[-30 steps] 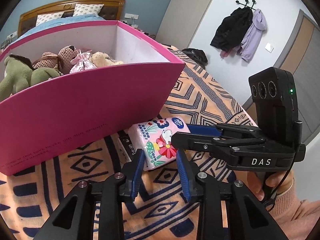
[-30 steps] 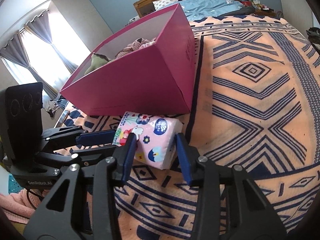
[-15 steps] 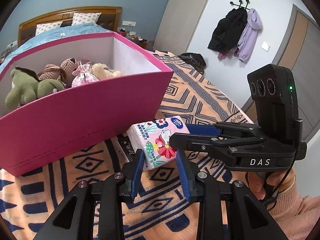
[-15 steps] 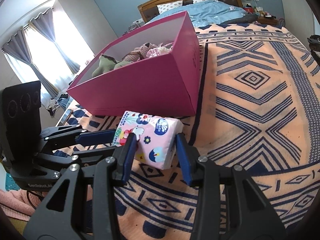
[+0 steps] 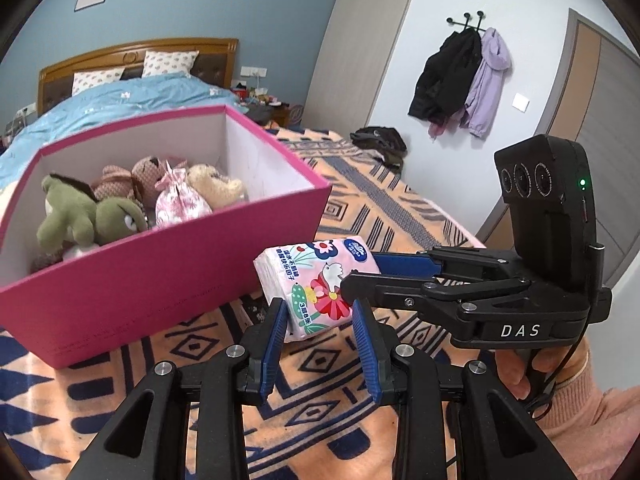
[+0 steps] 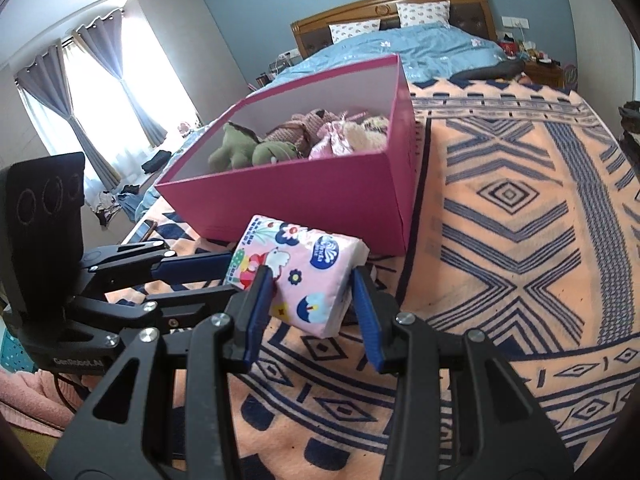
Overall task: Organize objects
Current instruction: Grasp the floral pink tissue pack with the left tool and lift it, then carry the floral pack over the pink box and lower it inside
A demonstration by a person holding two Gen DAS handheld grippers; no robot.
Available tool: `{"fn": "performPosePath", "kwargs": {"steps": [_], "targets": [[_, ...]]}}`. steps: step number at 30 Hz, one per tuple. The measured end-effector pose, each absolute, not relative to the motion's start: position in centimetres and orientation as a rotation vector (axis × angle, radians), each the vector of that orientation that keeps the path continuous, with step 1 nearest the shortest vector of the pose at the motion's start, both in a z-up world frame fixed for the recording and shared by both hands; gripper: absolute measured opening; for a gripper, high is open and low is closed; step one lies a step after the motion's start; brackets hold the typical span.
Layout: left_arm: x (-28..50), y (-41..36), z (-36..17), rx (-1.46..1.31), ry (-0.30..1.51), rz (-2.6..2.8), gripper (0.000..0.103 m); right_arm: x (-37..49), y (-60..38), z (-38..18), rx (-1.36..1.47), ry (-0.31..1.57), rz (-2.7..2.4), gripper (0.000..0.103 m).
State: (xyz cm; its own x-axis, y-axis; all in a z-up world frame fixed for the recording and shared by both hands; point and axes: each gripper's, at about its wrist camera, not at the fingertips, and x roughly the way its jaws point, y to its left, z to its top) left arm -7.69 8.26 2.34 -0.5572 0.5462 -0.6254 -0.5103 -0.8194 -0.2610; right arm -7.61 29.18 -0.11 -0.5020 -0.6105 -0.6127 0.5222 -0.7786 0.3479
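A pink flowered tissue pack (image 5: 316,276) (image 6: 304,260) hangs just above the orange and blue patterned blanket (image 6: 500,280), close in front of the pink box's near wall (image 5: 160,276) (image 6: 304,196). My left gripper (image 5: 320,332) (image 6: 232,276) is shut on one end of the pack. My right gripper (image 6: 312,308) (image 5: 362,276) is shut on the other end, crossing in from the side. Inside the box lie a green plush dinosaur (image 5: 80,220) (image 6: 240,152), a brown plush (image 5: 120,184), a small pink pouch (image 5: 180,200) and a cream plush (image 5: 216,188).
Behind the box stands a bed with a blue duvet (image 6: 432,48) and wooden headboard (image 5: 132,56). Coats (image 5: 460,80) hang by a door on the right wall. A dark bag (image 5: 380,140) lies on the blanket's far edge. A phone (image 6: 144,228) lies left of the box.
Both grippers have risen together with the tissue pack between them, and it now hangs off the blanket. More of the box's inside and the toys shows.
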Motion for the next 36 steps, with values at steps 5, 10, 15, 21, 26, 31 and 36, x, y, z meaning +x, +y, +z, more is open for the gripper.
{"fn": "performPosePath", "kwargs": {"steps": [5,10,15,21,26,31,36], "targets": [[-7.4,8.2,3.3,-0.927,-0.06,2.352,0.033,-7.4,29.1,1.0,0.95,-0.144,-2.271,0.044],[-7.4,8.2,4.0,-0.904,-0.048,2.358,0.033,-7.2,28.9,1.9,0.916,-0.128,-2.282,0.044],[-7.5,8.1,4.5,-0.888,-0.043,2.363,0.033,-7.3,28.9,2.7,0.89,-0.122,-2.286,0.044],[-7.5,7.8,5.2,-0.861,-0.039,2.379,0.033,-7.5,28.6,3.5,0.865,-0.113,-2.288,0.044],[-7.7,7.6,5.7,-0.848,-0.043,2.385,0.033,-7.7,28.4,4.3,0.833,-0.101,-2.292,0.044],[-7.9,7.5,6.1,-0.837,-0.036,2.399,0.033,-7.9,28.2,4.8,0.816,-0.09,-2.291,0.044],[-8.4,7.2,6.5,-0.829,-0.042,2.395,0.033,-8.3,28.2,5.3,0.804,-0.101,-2.284,0.044]]}}
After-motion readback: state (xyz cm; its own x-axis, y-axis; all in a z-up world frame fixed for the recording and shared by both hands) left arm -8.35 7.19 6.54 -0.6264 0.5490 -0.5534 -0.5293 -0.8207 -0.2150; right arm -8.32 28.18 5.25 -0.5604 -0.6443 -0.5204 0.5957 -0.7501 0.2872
